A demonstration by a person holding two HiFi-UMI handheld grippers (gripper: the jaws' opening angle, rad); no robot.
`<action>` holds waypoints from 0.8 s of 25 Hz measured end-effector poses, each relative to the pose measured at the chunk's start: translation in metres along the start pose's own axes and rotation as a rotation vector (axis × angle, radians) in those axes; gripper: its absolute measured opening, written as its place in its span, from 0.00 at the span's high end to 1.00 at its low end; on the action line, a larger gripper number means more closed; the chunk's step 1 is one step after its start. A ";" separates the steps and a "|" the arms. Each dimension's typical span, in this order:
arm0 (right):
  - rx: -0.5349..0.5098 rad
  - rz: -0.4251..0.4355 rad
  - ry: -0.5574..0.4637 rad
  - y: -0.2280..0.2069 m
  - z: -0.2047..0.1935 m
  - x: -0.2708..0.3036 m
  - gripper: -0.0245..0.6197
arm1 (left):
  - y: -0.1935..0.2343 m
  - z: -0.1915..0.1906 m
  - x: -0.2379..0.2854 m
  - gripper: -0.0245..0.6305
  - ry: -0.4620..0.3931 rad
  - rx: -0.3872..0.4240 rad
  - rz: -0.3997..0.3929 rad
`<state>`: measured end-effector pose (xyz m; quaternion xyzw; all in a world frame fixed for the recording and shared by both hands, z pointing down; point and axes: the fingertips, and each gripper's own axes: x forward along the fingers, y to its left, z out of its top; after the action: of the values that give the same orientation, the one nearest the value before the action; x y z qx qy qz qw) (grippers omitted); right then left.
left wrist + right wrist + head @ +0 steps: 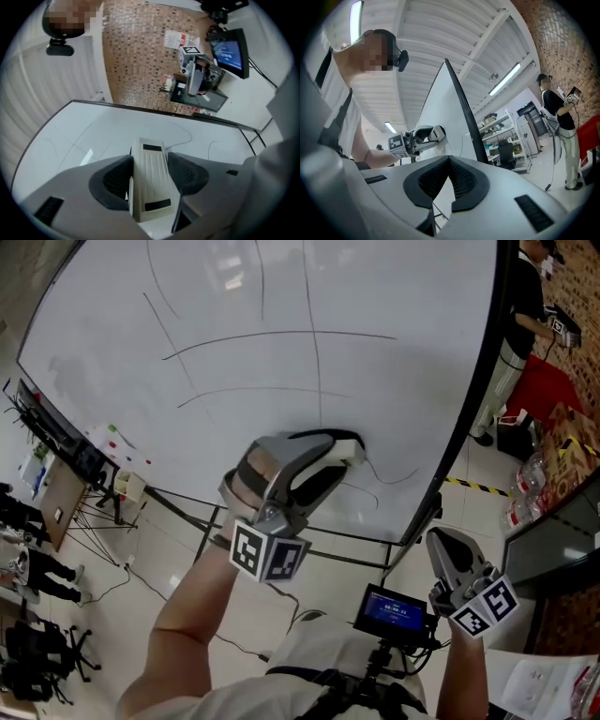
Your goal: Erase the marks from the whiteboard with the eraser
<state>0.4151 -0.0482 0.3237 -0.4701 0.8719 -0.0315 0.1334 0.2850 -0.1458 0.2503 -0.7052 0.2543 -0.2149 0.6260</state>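
Nearest the body, low on the right, the right gripper (450, 164) has its jaws pressed together on nothing. It hangs back from the board near its dark-framed edge, well apart from the work. The left gripper (330, 457) is the working one and much the nearer to the board. It is pinching the eraser (150, 183), with a dark pad against each long flank. The eraser's long axis runs along the jaws and straight out from the hand. Its ribbed pale back faces the gripper camera, and its far end pokes past the fingertips. By the right gripper view, its felt face looks to sit on the whiteboard (403, 296); contact cannot be confirmed edge to edge. It sits low on the board in the head view, right of centre. From there the nearest mark is a small hooked curl (389, 479) just right of and below the eraser, near but not under it. The bulk of the marks lie the other way. Two long shallow arcs (281, 336) cross above, and thin upright strokes (314, 343) run up from about the eraser's position. The arcs run crosswise to the eraser's long axis, so a sweep up the board would likely meet them broadside. Beyond the board's right edge a person (525, 306) stands, clear of the task.
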 end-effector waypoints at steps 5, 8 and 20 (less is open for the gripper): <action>0.020 -0.002 -0.018 -0.009 0.000 -0.010 0.94 | -0.020 0.012 0.007 0.54 -0.032 0.172 -0.135; 0.034 -0.009 -0.029 -0.014 -0.002 -0.018 0.94 | -0.039 0.019 0.011 0.54 -0.052 0.207 -0.230; 0.081 -0.053 -0.003 -0.044 -0.018 -0.061 0.94 | -0.110 0.061 0.035 0.54 -0.078 0.106 -0.252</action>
<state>0.4781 -0.0230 0.3612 -0.4873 0.8569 -0.0696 0.1528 0.3601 -0.1112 0.3509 -0.7054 0.1274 -0.2772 0.6398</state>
